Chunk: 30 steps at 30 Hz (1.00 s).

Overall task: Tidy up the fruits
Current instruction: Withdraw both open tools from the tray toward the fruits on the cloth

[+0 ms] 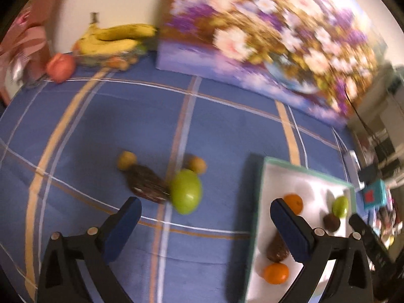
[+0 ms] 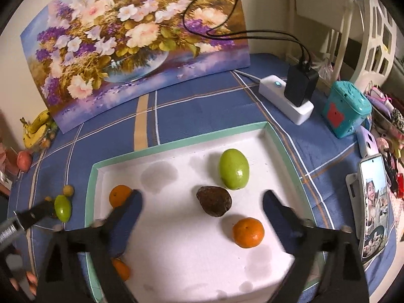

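My left gripper (image 1: 205,203) stands open over the blue checked cloth, with nothing between its fingers. Just beyond it lie a green fruit (image 1: 186,191), a dark brown fruit (image 1: 147,184) and two small yellow fruits (image 1: 126,160) (image 1: 197,164). My right gripper (image 2: 202,197) hangs open above the white tray (image 2: 176,140) with its green rim. In the tray lie a green fruit (image 2: 233,169), a brown fruit (image 2: 214,201) and oranges (image 2: 248,232) (image 2: 118,195); another orange (image 2: 121,269) is half hidden behind a finger. The pads touch none of them.
Bananas (image 1: 113,39) and a red fruit (image 1: 60,67) sit at the cloth's far left corner. A flower painting (image 2: 136,50) leans against the wall. Right of the tray are a white power strip with a black charger (image 2: 285,101), a teal box (image 2: 346,111) and a phone (image 2: 373,207).
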Available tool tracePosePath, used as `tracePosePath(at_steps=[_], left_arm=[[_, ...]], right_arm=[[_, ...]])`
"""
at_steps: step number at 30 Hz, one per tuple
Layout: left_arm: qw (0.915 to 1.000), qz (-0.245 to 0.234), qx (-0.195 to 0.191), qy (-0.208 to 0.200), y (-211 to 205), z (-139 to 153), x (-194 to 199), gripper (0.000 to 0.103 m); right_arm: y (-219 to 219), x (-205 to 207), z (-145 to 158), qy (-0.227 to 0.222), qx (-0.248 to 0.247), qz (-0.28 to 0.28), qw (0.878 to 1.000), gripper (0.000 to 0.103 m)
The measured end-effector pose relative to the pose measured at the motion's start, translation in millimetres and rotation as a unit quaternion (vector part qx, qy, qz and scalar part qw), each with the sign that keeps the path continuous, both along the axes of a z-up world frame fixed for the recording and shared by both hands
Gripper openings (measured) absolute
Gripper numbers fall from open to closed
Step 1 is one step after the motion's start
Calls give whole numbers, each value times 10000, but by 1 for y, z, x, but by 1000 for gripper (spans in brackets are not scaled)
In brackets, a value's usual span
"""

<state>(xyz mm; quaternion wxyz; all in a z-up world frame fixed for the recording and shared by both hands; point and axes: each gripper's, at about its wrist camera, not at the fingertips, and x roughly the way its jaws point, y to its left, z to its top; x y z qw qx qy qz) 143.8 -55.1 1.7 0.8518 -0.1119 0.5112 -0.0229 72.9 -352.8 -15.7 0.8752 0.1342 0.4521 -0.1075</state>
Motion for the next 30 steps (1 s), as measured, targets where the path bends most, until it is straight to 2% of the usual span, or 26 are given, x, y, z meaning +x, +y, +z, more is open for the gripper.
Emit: tracePosePath(at_steps=[10,16,24,30], left_arm=[[9984,499,169,-188,56,17,-8,103],[9957,846,-95,-372,88,26,-17,103],[9881,1382,-549,-386,133,21,-22,103],[9862,1475,-608,-447,152,22,-18,103]], right_arm=[[27,4,3,-179,99,356,9992,100],[47,7,5,-257,29,620,9977,100],[74,14,11,-377,283,965,9942,100],[103,23,14,-455,544,1298,9890,100]])
